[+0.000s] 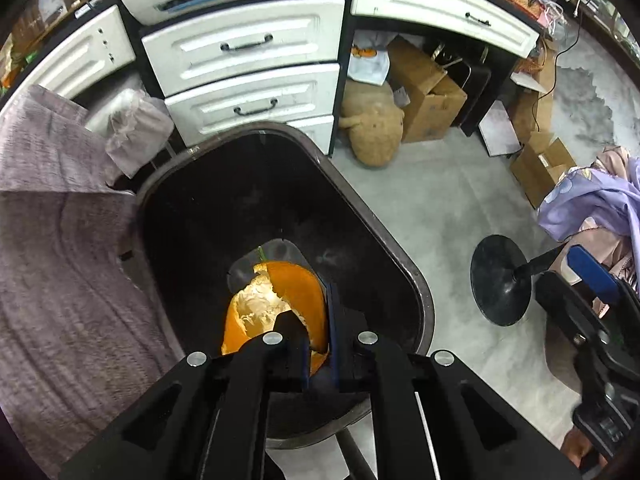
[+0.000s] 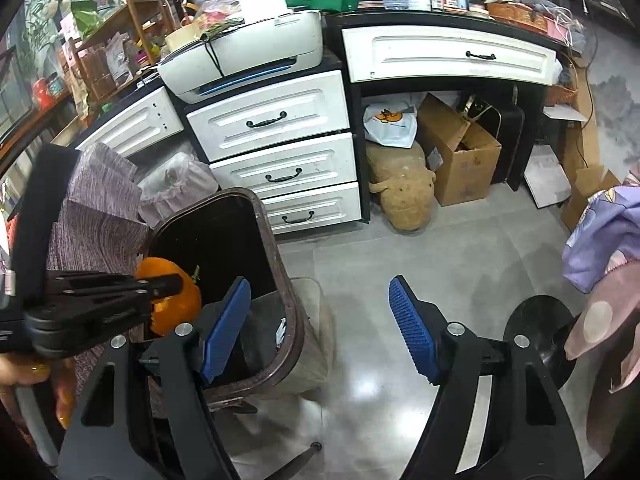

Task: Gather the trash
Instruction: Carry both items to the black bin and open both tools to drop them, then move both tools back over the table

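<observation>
My left gripper (image 1: 310, 328) is shut on a piece of orange peel (image 1: 280, 300), orange outside and pale inside, and holds it over the open mouth of the dark brown trash bin (image 1: 384, 236). In the right wrist view the peel (image 2: 176, 300) hangs just above the bin (image 2: 290, 312), with the left gripper (image 2: 172, 282) coming in from the left. My right gripper (image 2: 320, 328) is open and empty, with blue pads, over the bin's right rim and the grey floor. It shows at the right edge of the left wrist view (image 1: 588, 272).
White drawers (image 2: 280, 168) under a black counter stand behind the bin, with a printer (image 2: 248, 60) on top. Cardboard boxes (image 2: 460, 152) and a burlap sack (image 2: 404, 196) sit under the desk. A grey woven cloth (image 1: 60, 260) lies left of the bin. A black round stool base (image 1: 500, 280) stands on the floor at right.
</observation>
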{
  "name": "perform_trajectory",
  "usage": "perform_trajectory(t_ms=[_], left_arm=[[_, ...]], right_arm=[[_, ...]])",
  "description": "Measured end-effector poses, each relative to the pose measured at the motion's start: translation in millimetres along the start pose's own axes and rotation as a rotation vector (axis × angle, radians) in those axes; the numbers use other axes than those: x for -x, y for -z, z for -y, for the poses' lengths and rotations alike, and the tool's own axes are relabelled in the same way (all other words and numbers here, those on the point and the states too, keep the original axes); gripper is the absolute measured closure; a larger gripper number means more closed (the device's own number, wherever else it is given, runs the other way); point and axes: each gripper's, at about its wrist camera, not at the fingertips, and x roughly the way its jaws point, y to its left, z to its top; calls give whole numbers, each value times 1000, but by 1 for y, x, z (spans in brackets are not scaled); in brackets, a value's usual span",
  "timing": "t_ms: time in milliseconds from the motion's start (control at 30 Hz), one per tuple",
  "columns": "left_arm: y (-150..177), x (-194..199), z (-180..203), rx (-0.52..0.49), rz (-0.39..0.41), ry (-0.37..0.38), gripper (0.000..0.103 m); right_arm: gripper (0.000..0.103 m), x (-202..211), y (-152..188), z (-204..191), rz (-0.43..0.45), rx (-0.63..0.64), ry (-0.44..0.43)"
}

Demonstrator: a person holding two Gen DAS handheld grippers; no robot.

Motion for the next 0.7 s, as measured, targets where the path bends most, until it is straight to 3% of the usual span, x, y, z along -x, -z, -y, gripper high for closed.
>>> perform_trajectory(t_ms=[133,200,233,267,467,700], left_arm=[[0,-17,7,-17,-58,-7,86],[1,-26,10,-29,-109,-34,57],[2,-28,11,-31,-126,-45,30],[3,-29,10,-28,-137,-42,16],[6,-17,5,-4,-177,-58,15],[26,47,-2,-63,-31,-94,14]], right_arm=[[31,2,0,4,5,-9,10],[31,3,-1,6,6,-14,18],[31,3,-2,7,9,-19,22],[31,4,-2,8,12,-23,23],[31,9,-7,5,27,-24,25],[30,26,-18,-3,72,-5,16]])
